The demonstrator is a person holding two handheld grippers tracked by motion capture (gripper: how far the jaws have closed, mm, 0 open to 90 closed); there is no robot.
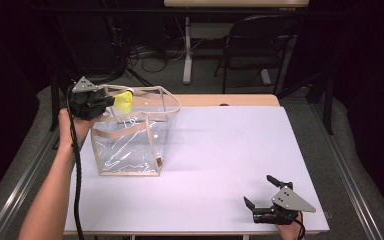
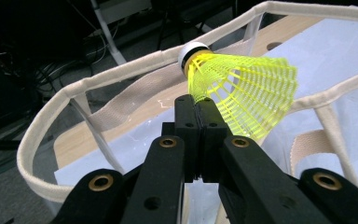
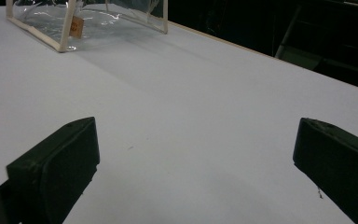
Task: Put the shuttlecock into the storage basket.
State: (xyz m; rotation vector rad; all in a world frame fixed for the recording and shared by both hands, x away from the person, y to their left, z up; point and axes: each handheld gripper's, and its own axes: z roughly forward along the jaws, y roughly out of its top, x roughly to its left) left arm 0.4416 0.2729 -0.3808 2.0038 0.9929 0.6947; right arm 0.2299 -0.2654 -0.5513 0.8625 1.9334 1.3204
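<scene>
White table point(image 1: 220, 165): work surface, bare apart from the bag. Clear bag point(image 1: 130, 135), beige-trimmed, upright at far left, mouth open upward, strap handles draped over the rim. Left gripper point(image 1: 111, 101): poised at the bag's far-left rim, jaws pressed together on the skirt edge of the yellow shuttlecock point(image 2: 242, 91). Shuttlecock location: above the open mouth, inside the rim line as seen in the left gripper view; long axis near level, white cork end pointing away toward the far rim, skirt flaring across the opening. Critical relation: bag interior directly below the held item, so release likely requires downward travel only. Right gripper point(image 1: 262, 192): near right table edge, jaws spread wide, nothing between, well apart from the bag.
</scene>
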